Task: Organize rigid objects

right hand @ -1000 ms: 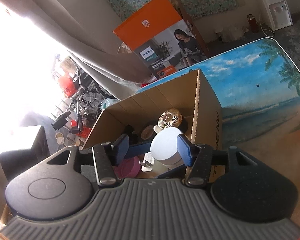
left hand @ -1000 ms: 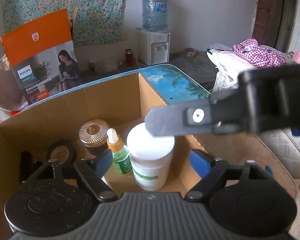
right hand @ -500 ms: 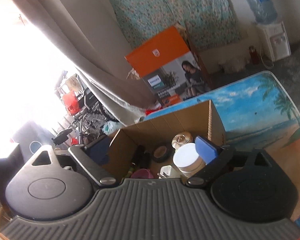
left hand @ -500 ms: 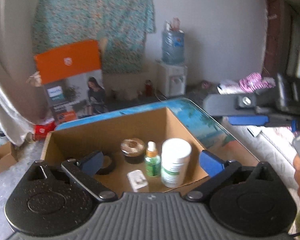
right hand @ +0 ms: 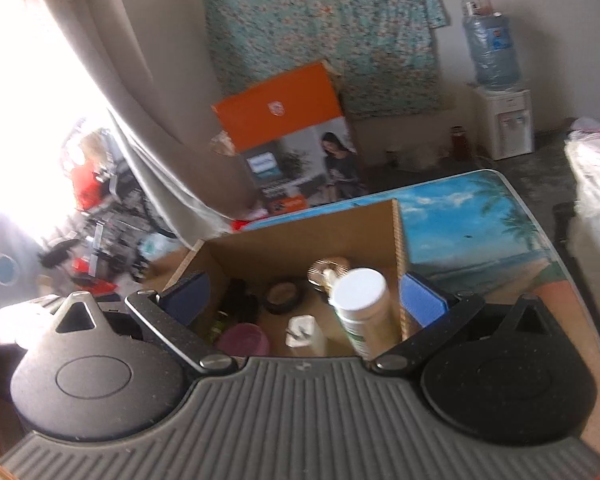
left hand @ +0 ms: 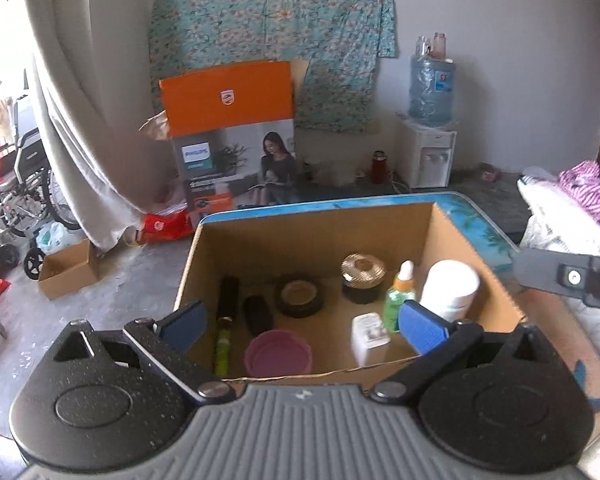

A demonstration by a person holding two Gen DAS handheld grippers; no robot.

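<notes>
- The left gripper (left hand: 302, 322) is wide open and holds nothing. The right gripper (right hand: 314, 300) is opening wider — also empty.
- The white bottle (right hand: 360, 308) stands in the cardboard box (left hand: 300, 236), past the jaws — a low swing could tip it onto the green dropper bottle (left hand: 400, 298).

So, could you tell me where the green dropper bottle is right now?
In the left wrist view, the green dropper bottle stands upright inside the cardboard box, toward its right side, between the gold-lidded jar and the white canister.
</notes>
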